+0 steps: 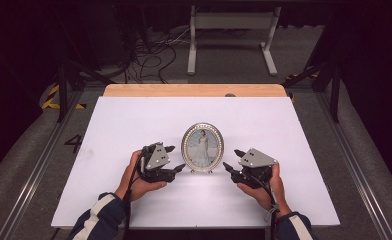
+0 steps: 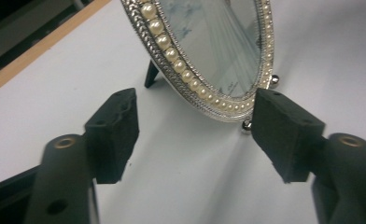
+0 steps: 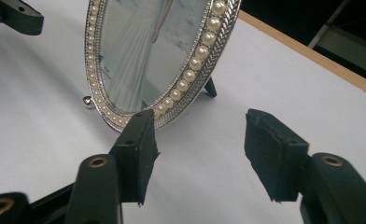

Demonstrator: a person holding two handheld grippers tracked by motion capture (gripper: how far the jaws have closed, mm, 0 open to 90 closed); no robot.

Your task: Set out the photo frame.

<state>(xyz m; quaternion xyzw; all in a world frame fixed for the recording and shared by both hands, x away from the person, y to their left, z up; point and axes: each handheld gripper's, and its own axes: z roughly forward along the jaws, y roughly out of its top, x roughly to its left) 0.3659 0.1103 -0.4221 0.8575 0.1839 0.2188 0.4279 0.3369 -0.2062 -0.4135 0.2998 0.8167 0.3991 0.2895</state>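
Oval picture frame (image 1: 202, 147) upright between two open hand-held grippers

Oval picture frame (image 1: 202, 147) stands upright on the white table (image 1: 134, 120), near the front centre, leaning slightly back. Silver braided rim with an inner ring of pearl beads (image 2: 172, 54). Glass covers a pale blue print of a figure in a long white dress (image 3: 134, 51). Support: a dark rear strut (image 2: 151, 74) and two small silver ball feet (image 3: 86, 101) at the lower edge, all resting on the table. Front faces the person's side. No damage visible.
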